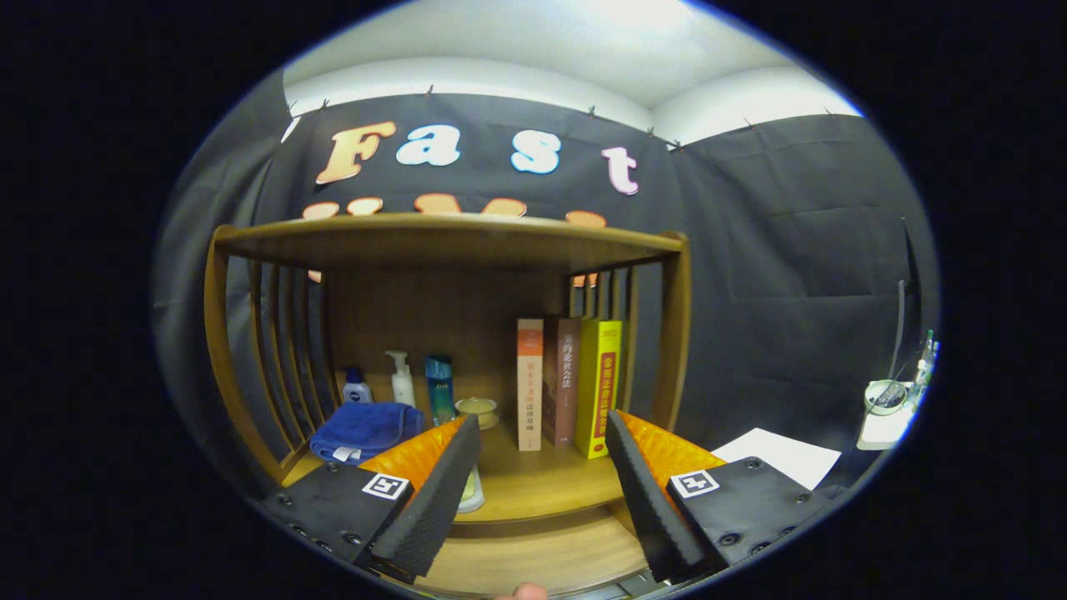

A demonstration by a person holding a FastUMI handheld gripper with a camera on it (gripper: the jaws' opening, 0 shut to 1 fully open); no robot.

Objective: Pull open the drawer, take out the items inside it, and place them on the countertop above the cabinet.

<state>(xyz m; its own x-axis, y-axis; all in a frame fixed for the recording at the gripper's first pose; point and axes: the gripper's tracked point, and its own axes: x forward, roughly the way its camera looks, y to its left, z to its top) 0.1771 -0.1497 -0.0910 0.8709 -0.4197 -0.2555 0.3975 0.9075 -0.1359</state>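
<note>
Wooden cabinet [450, 242] against black cloth wall [792, 250], countertop [533, 483] beyond fingers [433, 492] held apart

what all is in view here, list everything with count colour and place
cabinet: 1, brown wood, slatted sides, ahead of the fingers
books: 3, upright, orange-and-white, brown, yellow, right part of the shelf
towel: 1, blue, folded, left part of the shelf
bottles: 3, small blue-and-white, white pump, teal, behind the towel
small dish: 1, pale, between bottles and books
clear container: 1, partly hidden behind the left finger
white sheet: 1, right of the cabinet
white bowl: 1, far right
gripper: 1, fingers open, holding nothing, just short of the shelf
</note>
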